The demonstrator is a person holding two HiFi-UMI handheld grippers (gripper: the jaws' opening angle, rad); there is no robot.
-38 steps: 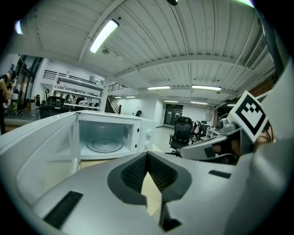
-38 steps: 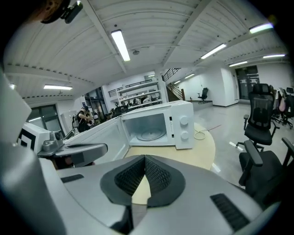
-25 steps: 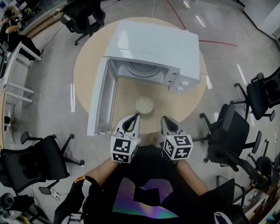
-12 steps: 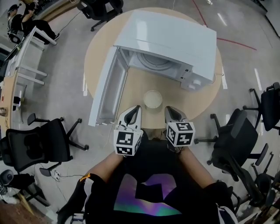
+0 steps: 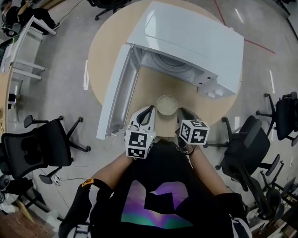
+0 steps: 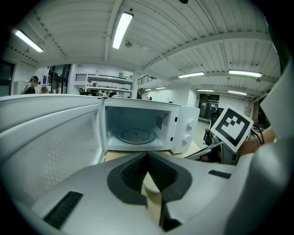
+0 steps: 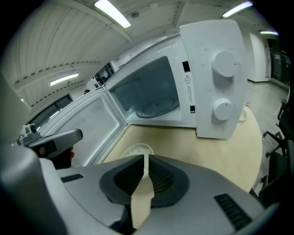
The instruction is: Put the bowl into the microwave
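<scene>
A small cream bowl sits on the round wooden table near its front edge. Behind it stands the white microwave, its door swung wide to the left and its cavity with the glass turntable bare. My left gripper is just left of the bowl and my right gripper just right of it, neither touching it. Both are shut with nothing held. In the right gripper view the bowl lies just beyond the closed tips.
Black office chairs ring the table on the grey floor. The open door's edge lies close beside my left gripper. The control knobs are on the microwave's right side. A person sits far off at the upper left.
Both grippers have come forward over the table edge, up to the near sides of the bowl. The head view has shifted. The bowl and the microwave stand as before.
</scene>
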